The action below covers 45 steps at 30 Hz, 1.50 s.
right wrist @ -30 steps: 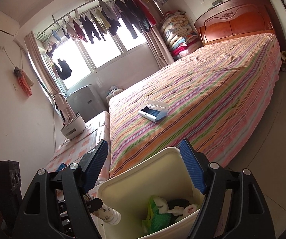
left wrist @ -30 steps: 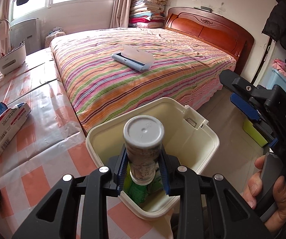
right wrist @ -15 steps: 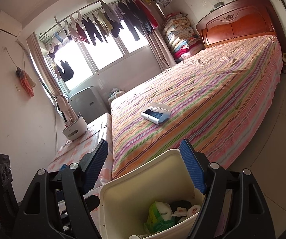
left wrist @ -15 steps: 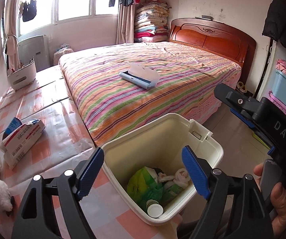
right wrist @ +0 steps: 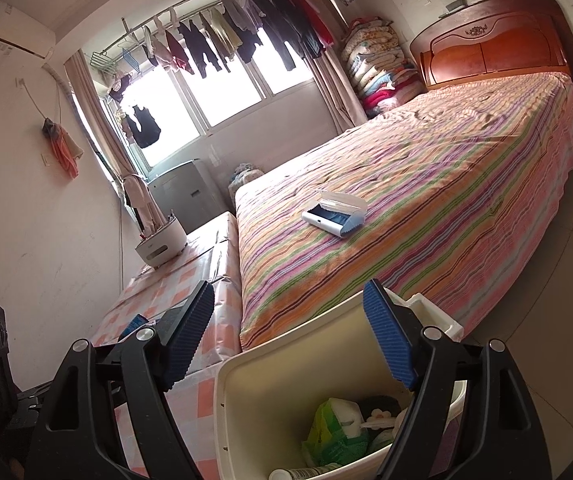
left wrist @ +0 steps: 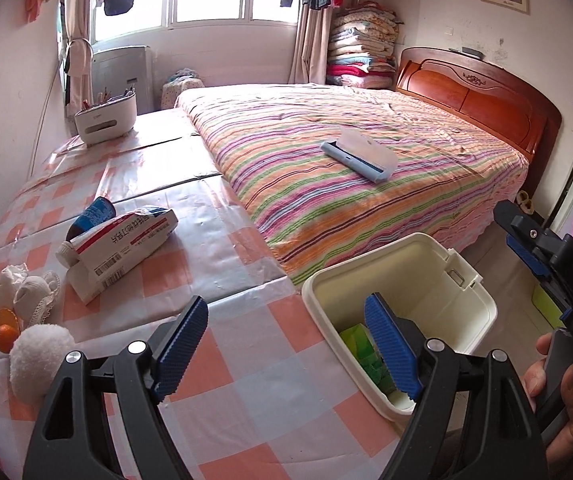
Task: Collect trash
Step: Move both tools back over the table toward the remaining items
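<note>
Left tool (left wrist: 286, 348) released, jaws wide, nothing between them; it hangs over the checkered tabletop (left wrist: 246, 400) beside the cream trash bin (left wrist: 482, 320). Right tool (right wrist: 288, 340) also released and empty, jaws standing either side of the bin's near rim, aimed along the bed (right wrist: 426, 208).

Bin (right wrist: 270, 400) sits at the tabletop's right edge against the bed and already holds a green wrapper (right wrist: 326, 432), a white-capped bottle (right wrist: 306, 473) and some crumpled bits.

Trash left, by my read: white-and-red paper package (left wrist: 122, 248) lying flat with a blue cup-like thing (left wrist: 92, 218) tucked behind it, both ahead and to the left of the left tool, well apart from the bin. Package long axis runs diagonally, near-left to far-right, so it lies slantwise to the jaw gap; the wrist probably needs rolling to pinch it across the short side.

Left hand is clearly nearer; right tool is parked at the bin on the far side. Crumpled white lace wad (left wrist: 22, 288) and fluffy white ball (left wrist: 38, 360) at the left edge — cannot tell if trash.
</note>
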Motion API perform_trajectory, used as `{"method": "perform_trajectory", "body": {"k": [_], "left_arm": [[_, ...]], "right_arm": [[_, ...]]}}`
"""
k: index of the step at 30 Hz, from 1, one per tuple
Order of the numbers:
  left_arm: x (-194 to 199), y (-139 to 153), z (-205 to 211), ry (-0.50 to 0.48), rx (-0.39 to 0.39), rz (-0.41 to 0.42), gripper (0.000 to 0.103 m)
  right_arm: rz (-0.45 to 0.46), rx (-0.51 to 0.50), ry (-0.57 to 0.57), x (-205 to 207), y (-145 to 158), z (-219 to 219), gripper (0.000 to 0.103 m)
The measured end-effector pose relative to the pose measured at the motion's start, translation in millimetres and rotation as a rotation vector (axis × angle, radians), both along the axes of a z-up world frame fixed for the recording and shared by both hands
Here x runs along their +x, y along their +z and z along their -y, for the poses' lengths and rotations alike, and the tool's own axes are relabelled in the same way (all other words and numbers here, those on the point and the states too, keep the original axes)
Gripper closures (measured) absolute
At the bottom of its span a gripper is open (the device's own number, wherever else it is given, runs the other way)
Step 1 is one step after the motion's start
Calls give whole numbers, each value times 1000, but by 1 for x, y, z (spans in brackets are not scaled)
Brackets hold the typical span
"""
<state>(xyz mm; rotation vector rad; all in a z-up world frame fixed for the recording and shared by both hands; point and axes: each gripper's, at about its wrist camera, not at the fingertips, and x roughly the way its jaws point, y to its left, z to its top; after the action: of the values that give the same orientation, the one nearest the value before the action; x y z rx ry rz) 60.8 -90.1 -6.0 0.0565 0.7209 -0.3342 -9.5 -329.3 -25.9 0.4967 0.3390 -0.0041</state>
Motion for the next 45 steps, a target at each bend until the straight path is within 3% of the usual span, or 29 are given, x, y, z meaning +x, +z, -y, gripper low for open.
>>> {"method": "perform_trajectory", "body": {"k": [11, 22, 29, 36, 45], "left_arm": [[11, 2, -60, 132, -28, -23, 24], [7, 4, -123, 269, 8, -7, 24], [4, 11, -186, 394, 18, -7, 24], [6, 4, -254, 488, -69, -81, 24], [20, -25, -286, 505, -79, -187, 24]], "right_arm": [[-11, -6, 88, 13, 4, -33, 27], [-20, -34, 249, 33, 11, -97, 25], [-44, -71, 416, 48, 13, -149, 24], [-70, -145, 617, 58, 11, -208, 22], [-91, -258, 860, 64, 10, -279, 20]]}}
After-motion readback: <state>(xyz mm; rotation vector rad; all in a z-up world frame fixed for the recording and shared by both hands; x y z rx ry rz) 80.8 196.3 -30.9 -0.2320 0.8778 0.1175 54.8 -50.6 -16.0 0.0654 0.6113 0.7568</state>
